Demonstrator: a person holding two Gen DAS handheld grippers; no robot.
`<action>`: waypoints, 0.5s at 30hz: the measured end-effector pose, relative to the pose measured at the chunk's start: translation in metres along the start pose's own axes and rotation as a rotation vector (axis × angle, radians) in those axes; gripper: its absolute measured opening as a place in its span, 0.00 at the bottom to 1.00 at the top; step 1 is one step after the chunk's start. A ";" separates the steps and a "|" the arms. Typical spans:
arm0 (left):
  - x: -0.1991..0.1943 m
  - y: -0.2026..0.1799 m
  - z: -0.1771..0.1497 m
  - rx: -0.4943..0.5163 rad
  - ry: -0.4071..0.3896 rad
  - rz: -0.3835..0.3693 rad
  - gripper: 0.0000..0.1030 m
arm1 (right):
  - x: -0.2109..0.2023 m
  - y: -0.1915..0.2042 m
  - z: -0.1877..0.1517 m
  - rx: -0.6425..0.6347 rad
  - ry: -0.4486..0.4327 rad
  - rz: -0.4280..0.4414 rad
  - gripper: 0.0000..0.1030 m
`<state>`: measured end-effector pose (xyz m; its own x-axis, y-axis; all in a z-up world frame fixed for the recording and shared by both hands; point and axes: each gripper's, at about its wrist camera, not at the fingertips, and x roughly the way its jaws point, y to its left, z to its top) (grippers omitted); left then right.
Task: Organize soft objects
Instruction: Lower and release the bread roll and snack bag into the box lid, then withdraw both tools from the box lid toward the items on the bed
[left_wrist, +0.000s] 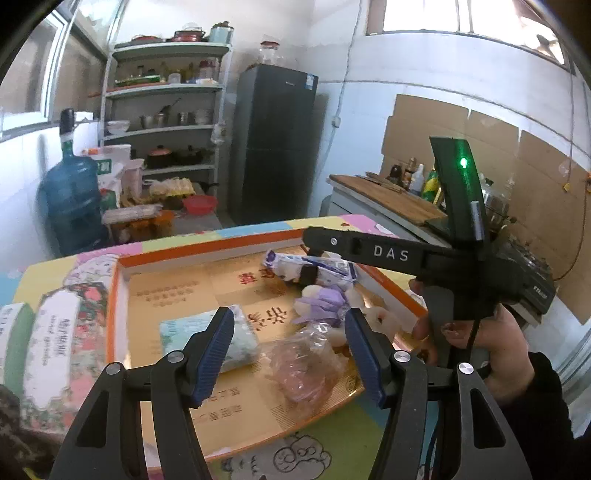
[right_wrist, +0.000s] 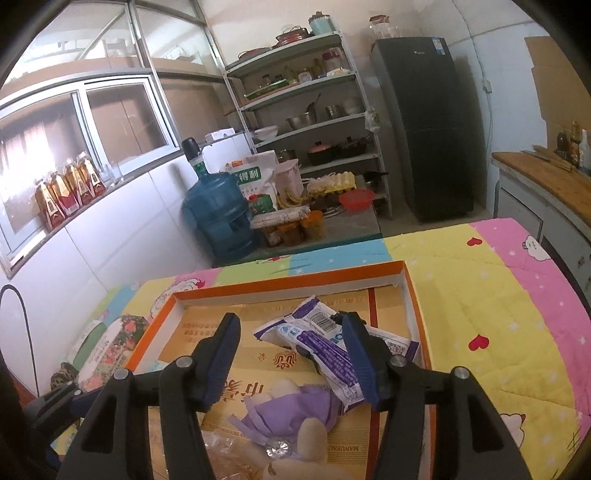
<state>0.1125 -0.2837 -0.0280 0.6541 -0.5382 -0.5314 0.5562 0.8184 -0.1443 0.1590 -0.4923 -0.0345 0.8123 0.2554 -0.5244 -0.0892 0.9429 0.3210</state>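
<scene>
A shallow orange-rimmed cardboard box (left_wrist: 207, 249) (right_wrist: 288, 282) lies on a bright cartoon-print blanket (right_wrist: 480, 295). It holds a pale green packet (left_wrist: 236, 339), a clear plastic bag (left_wrist: 303, 365), a purple plush doll (left_wrist: 325, 302) (right_wrist: 291, 406) and a white-and-blue packet (left_wrist: 291, 264) (right_wrist: 317, 339). My left gripper (left_wrist: 290, 354) is open just above the clear bag, which is not pinched. My right gripper (right_wrist: 291, 354) is open over the white-and-blue packet, its pads off the wrapper. In the left wrist view the right gripper (left_wrist: 310, 275) reaches in from the right, held by a hand (left_wrist: 491, 343).
A floral tissue box (left_wrist: 55, 332) (right_wrist: 110, 347) lies left of the cardboard box. Beyond the blanket's far edge stand a blue water jug (right_wrist: 218, 218), a loaded shelf rack (right_wrist: 314, 122) and a dark fridge (right_wrist: 432, 122). A counter with bottles (left_wrist: 388, 195) is at the right.
</scene>
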 end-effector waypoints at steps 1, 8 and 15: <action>-0.003 0.000 0.000 0.000 -0.004 0.006 0.62 | -0.001 0.000 -0.001 0.001 -0.001 -0.003 0.56; -0.027 0.009 0.000 0.000 -0.025 0.046 0.62 | -0.012 0.012 -0.002 -0.029 -0.012 -0.029 0.56; -0.043 0.020 -0.002 -0.020 -0.031 0.058 0.62 | -0.024 0.026 -0.007 -0.053 -0.013 -0.045 0.56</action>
<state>0.0944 -0.2441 -0.0097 0.7010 -0.4952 -0.5132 0.5064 0.8523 -0.1308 0.1330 -0.4721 -0.0192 0.8238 0.2099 -0.5266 -0.0826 0.9634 0.2549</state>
